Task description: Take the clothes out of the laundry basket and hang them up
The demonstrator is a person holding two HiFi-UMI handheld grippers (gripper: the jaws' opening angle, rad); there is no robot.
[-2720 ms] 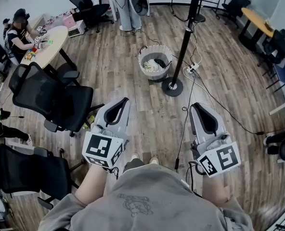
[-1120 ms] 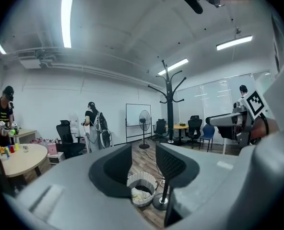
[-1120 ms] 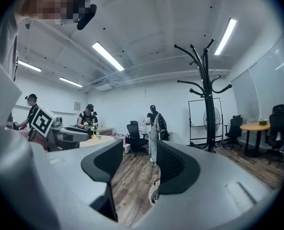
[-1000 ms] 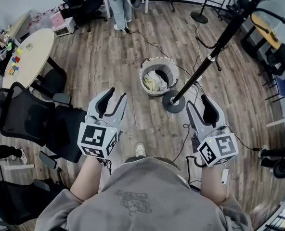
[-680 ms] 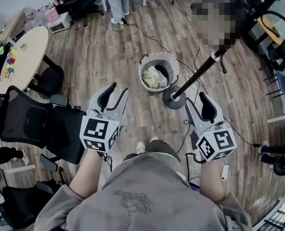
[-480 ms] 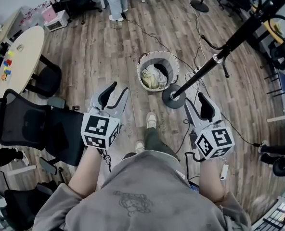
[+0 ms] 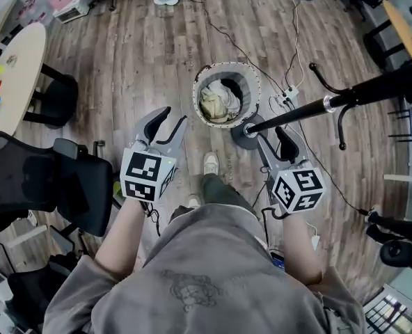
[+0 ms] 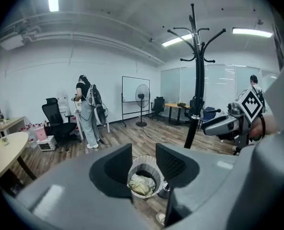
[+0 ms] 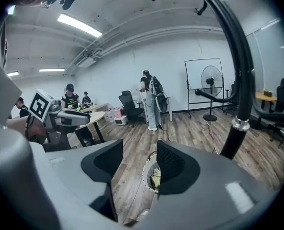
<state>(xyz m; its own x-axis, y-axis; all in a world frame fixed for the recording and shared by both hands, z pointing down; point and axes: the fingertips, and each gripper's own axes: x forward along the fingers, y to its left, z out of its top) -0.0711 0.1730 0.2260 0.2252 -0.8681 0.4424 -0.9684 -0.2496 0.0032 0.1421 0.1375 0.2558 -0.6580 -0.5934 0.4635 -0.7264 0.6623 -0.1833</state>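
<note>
A round white laundry basket (image 7: 226, 67) stands on the wooden floor just ahead, with pale yellowish clothes (image 7: 215, 104) inside. My left gripper (image 7: 173, 115) is held open and empty, short of the basket's left side. In the left gripper view, the basket (image 8: 143, 163) and the clothes (image 8: 141, 186) show through the gap of the left gripper (image 8: 144, 158). My right gripper (image 7: 272, 134) is open and empty too, over the round base (image 7: 242, 137) of the black coat rack (image 7: 300, 113). Part of the basket (image 9: 149, 176) shows between the jaws of the right gripper (image 9: 139, 162).
Black office chairs (image 7: 46, 179) stand at my left, with a round table (image 7: 8, 68) beyond. Cables and a power strip (image 7: 287, 94) lie right of the basket. A person (image 8: 87, 113) stands by a far desk. A whiteboard (image 8: 132, 95) and a fan (image 8: 141, 95) stand behind.
I have walked forward, so the basket and coat rack now lie much closer, right before both grippers. Both grippers stay open and empty.
</note>
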